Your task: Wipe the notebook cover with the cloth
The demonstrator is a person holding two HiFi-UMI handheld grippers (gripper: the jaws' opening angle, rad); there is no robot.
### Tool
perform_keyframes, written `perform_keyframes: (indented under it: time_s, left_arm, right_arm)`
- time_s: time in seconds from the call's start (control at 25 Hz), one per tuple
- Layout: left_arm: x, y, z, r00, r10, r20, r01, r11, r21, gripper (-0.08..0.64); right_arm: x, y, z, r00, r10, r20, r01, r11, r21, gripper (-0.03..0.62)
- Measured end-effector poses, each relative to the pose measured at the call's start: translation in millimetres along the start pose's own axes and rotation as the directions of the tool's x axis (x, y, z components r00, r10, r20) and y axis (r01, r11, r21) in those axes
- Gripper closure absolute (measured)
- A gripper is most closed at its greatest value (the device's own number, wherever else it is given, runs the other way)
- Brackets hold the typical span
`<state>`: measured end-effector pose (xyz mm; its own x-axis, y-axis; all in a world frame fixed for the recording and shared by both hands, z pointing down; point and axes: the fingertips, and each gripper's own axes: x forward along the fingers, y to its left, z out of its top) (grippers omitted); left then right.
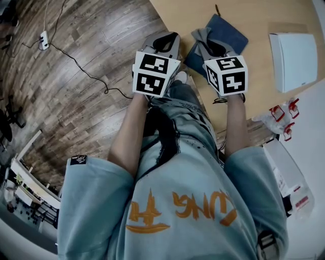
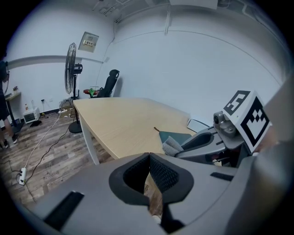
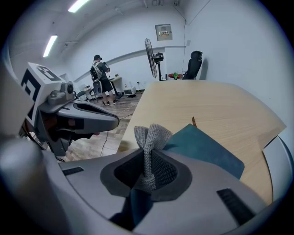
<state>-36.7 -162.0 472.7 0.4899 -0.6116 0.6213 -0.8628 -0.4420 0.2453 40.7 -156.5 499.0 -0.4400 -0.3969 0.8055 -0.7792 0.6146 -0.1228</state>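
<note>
Risks, as I judge them from the remote station. The pale wooden surface (image 1: 193, 10) carries the dark teal, flat, rectangular notebook (image 1: 228, 33) close to its near edge. Nothing pins the notebook down, so a firm stroke could slide it, or push it toward that edge.

The left gripper (image 2: 149, 172) is clenched on nothing. It hangs off the surface, over the floor, at 9 o'clock of the right gripper (image 3: 148, 165) in the head view, so it gives no bracing.

The right gripper is clamped on the grey knitted cloth (image 3: 149, 142), but only on a narrow upright fold. Drag against the cover could pull that fold out of its jaws. With so little cloth exposed, the hard jaws might also scrape the cover.

Position. In the right gripper view, the notebook lies just beyond the jaws and runs out toward 2 o'clock. Its near corner passes under the gripper. I cannot tell whether the cloth touches the cover.
</note>
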Motion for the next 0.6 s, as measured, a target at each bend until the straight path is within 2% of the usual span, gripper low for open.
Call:
perform_keyframes:
  time_s: [0.6]
  left_arm:
    - [-54.2, -26.5, -24.2, 0.994, 0.102, 0.048, -0.103, 0.995, 0.015, 0.543]
  right_arm:
    - [-17.9, 67.2, -37.7, 0.994, 0.111, -0.014, -0.111, 0.987, -0.112, 0.546]
